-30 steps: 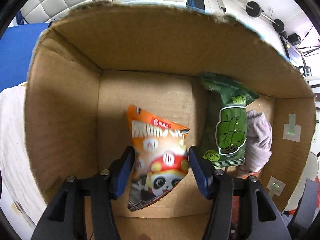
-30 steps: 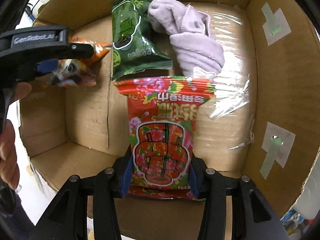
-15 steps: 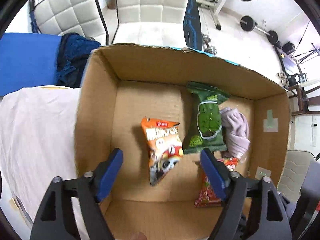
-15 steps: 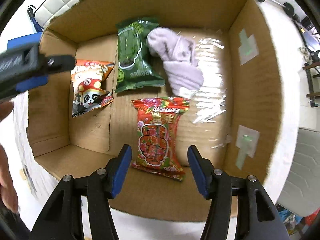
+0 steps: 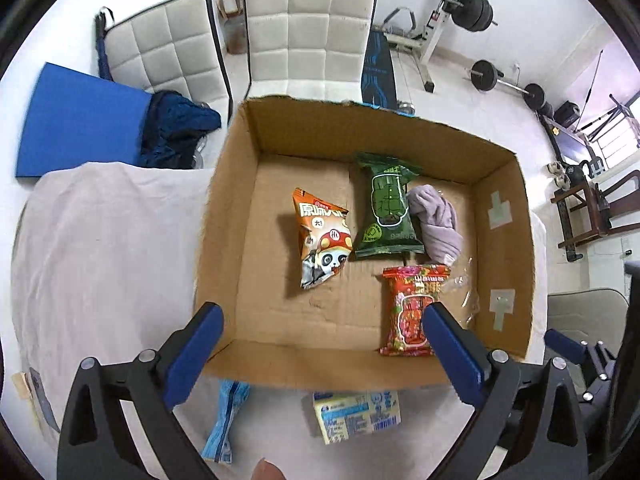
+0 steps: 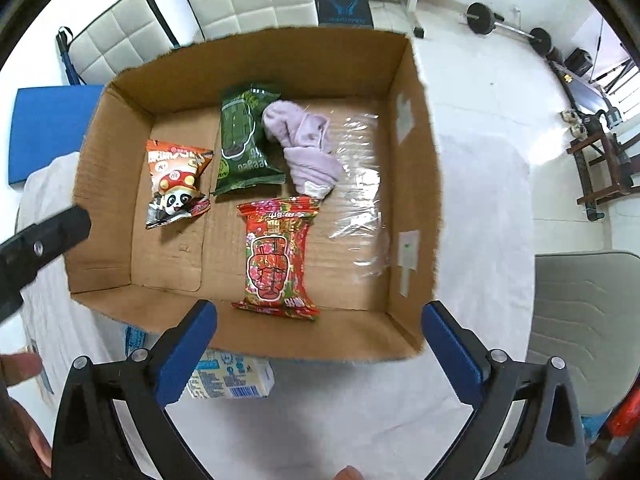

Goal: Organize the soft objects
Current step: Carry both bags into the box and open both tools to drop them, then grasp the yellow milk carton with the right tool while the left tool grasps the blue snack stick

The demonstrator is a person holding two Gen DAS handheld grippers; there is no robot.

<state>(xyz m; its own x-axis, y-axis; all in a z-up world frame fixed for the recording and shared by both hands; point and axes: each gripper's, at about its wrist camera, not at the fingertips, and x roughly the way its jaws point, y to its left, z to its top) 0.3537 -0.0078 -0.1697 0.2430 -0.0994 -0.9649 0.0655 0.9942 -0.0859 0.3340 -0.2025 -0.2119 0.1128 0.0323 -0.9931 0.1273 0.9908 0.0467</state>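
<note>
On the cloth outside the box (image 5: 504,264): blue pouch (image 5: 222,420), likely light, crinkly; pinch mid-body. Left gripper (image 5: 320,344) and right gripper (image 6: 320,344) jaws wide apart, empty.

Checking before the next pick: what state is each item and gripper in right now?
left gripper: open, empty
right gripper: open, empty
cardboard box: open-topped
orange panda snack bag: lying in box
green snack bag: lying in box
red snack bag: lying in box
lilac cloth: bunched in box
</note>
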